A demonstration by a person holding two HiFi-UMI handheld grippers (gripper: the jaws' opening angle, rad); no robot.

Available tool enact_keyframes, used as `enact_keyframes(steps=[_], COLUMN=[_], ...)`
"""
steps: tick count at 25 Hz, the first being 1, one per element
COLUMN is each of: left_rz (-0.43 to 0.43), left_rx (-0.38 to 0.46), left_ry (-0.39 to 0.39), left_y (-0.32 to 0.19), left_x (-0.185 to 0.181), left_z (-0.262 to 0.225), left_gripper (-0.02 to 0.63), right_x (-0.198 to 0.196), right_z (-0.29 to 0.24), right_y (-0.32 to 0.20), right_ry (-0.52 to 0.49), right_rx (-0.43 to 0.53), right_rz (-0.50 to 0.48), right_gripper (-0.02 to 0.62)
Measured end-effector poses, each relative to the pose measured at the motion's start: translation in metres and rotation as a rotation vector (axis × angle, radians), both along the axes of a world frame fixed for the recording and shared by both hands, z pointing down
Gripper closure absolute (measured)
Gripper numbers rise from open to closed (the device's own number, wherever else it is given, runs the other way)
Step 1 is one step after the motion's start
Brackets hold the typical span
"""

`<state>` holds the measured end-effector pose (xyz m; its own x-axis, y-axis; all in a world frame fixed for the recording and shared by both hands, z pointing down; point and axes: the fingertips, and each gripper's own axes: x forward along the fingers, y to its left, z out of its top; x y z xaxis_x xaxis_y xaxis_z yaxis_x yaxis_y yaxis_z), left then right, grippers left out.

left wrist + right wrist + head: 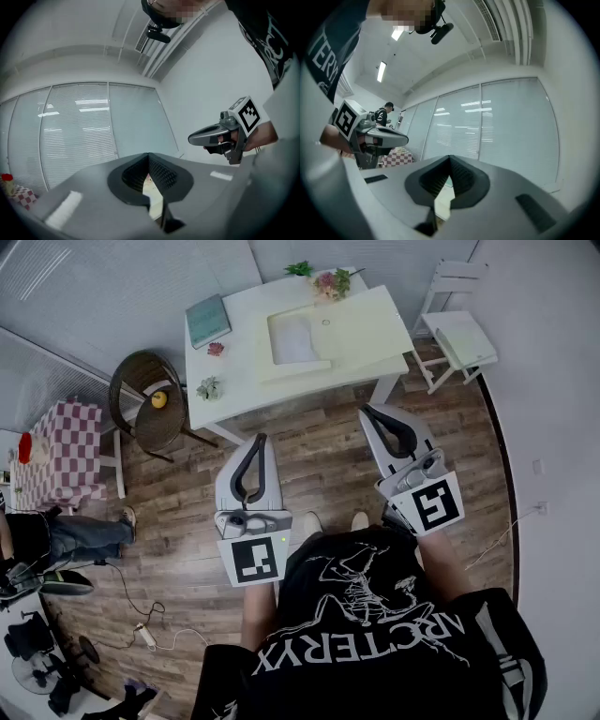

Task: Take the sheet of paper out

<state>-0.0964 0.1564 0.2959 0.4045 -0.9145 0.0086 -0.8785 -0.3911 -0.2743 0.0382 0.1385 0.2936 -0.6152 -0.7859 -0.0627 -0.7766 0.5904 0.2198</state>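
Note:
A white table (239,371) stands ahead of me in the head view. On it lies a pale yellow folder (361,329) with a white sheet of paper (293,339) showing in its open left part. My left gripper (259,440) and right gripper (368,412) are held level over the wooden floor, short of the table's near edge. Both are shut with nothing between the jaws. In the left gripper view the left gripper (149,155) has its tips together, and the right gripper (197,137) floats at the right. The right gripper (450,159) looks the same in its own view.
A teal book (207,320), small plants (209,387) and flowers (330,281) sit on the table. A round wicker chair (150,413) stands at its left, a white chair (461,338) at its right. A checkered table (56,451), a seated person (56,535) and floor cables (145,629) are at the left.

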Motion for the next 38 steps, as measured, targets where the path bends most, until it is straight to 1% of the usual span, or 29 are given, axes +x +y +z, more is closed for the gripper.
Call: enact_keyframes(steps=[3,8,12,15,20,24,31,35,38], left_rz=[-0.002,0.001,0.003,0.004,-0.006,-0.024,-0.053,-0.061,-0.063], left_rx=[-0.008,-0.005,-0.008,-0.014,-0.013,-0.008,-0.006,-0.011,-0.008], left_ry=[0.001,0.001,0.002,-0.006,-0.015,-0.020,-0.032,-0.040,-0.039], left_y=[0.001,0.003,0.004,0.004,0.002,0.004,0.008,-0.001,-0.024], left_x=[-0.001,0.003,0.008,0.013,0.020,0.031,0.061,0.069,0.066], left_z=[0.003,0.003,0.004,0.006,0.004,0.004,0.009,0.012,0.016], left_gripper=[0.595,0.595,0.595,0.595,0.595,0.595,0.595,0.595,0.595], right_x=[0.000,0.003,0.012,0.018,0.025,0.034,0.066,0.076,0.071], right_z=[0.001,0.004,0.000,-0.004,-0.003,-0.003,0.007,0.016,0.019], right_y=[0.002,0.005,0.009,0.009,0.007,0.009,0.008,0.000,-0.022], right_ry=[-0.018,0.002,-0.056,-0.069,-0.055,-0.067,-0.074,-0.082,-0.088], right_rx=[-0.007,-0.007,0.003,0.018,0.007,0.015,0.006,-0.020,-0.015], right_rz=[0.003,0.000,-0.003,-0.001,-0.011,-0.030,-0.056,-0.062,-0.068], right_gripper=[0.583,0.583,0.583,0.583,0.583,0.583,0.583,0.583,0.583])
